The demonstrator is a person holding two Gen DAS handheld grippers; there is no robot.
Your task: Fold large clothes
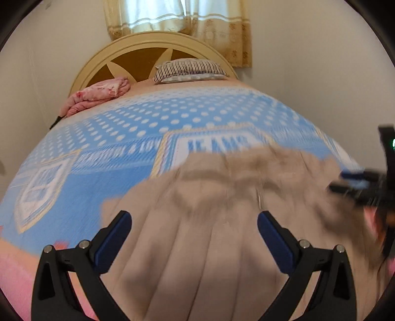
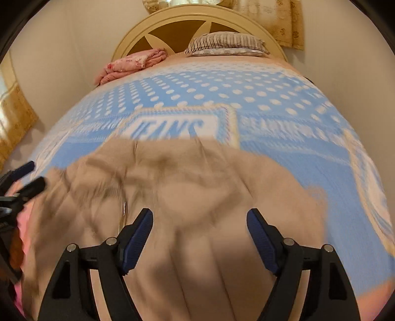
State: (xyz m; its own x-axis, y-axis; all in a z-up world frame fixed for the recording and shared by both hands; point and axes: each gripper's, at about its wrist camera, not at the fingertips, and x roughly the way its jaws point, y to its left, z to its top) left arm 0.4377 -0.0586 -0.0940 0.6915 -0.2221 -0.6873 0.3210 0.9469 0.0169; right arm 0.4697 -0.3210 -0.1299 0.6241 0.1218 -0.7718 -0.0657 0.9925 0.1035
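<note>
A large beige garment (image 1: 217, 197) lies crumpled on the near part of the bed; it also shows in the right wrist view (image 2: 187, 187). Both views are motion-blurred. My left gripper (image 1: 195, 222) is open above the garment's near left part, jaws wide apart, nothing between them. My right gripper (image 2: 200, 219) is open above the garment's near right part, also empty. The right gripper shows at the right edge of the left wrist view (image 1: 355, 182), and the left gripper at the left edge of the right wrist view (image 2: 27, 177).
The bed has a blue polka-dot cover (image 1: 153, 121) with a "JEANS" print (image 2: 170, 126). A folded pink blanket (image 1: 98, 96) and a striped pillow (image 1: 190, 70) lie by the cream headboard (image 1: 138, 47). Curtains (image 1: 177, 17) hang behind. Walls flank the bed.
</note>
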